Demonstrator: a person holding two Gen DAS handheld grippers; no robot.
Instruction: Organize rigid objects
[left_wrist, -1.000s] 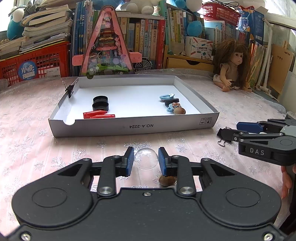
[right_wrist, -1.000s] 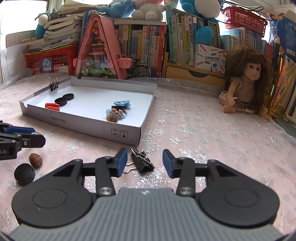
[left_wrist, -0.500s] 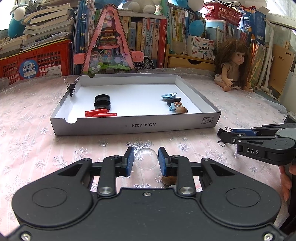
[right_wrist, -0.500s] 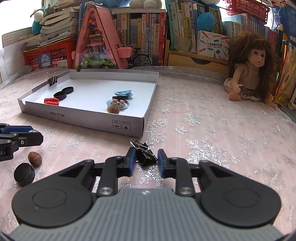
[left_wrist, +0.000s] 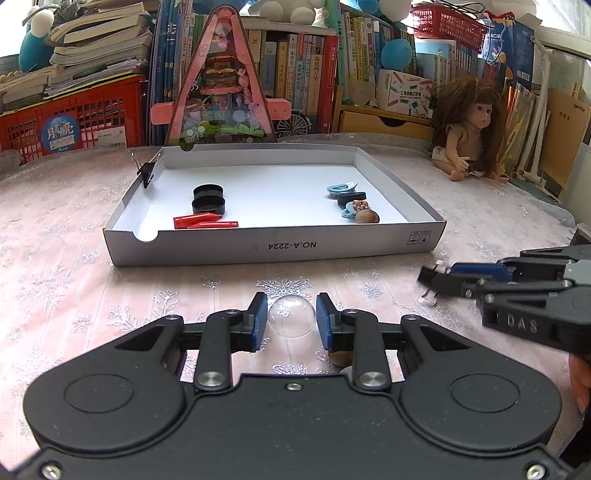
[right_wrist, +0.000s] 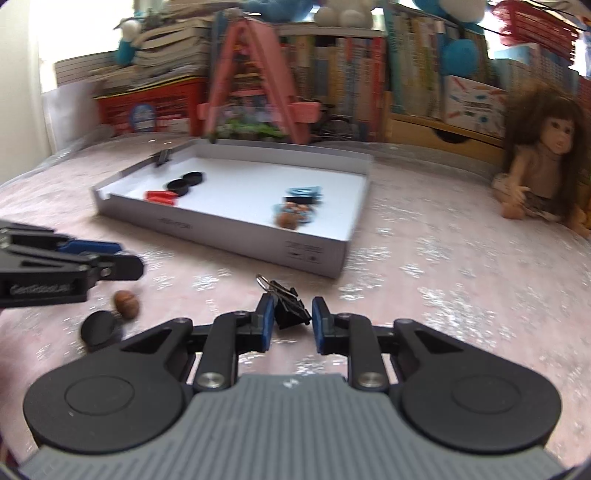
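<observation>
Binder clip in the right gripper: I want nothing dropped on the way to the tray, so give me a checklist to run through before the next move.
1. Right gripper shut on the binder clip: ok.
2. Clip seated squarely between the pads: cannot tell; it sits skewed and the picture is blurred.
3. Left gripper shut on the clear dome: ok.
4. Bare floor free in the white tray: ok, the middle is open.
5. Brown nut and black cap still outside the tray: not ok.
</observation>
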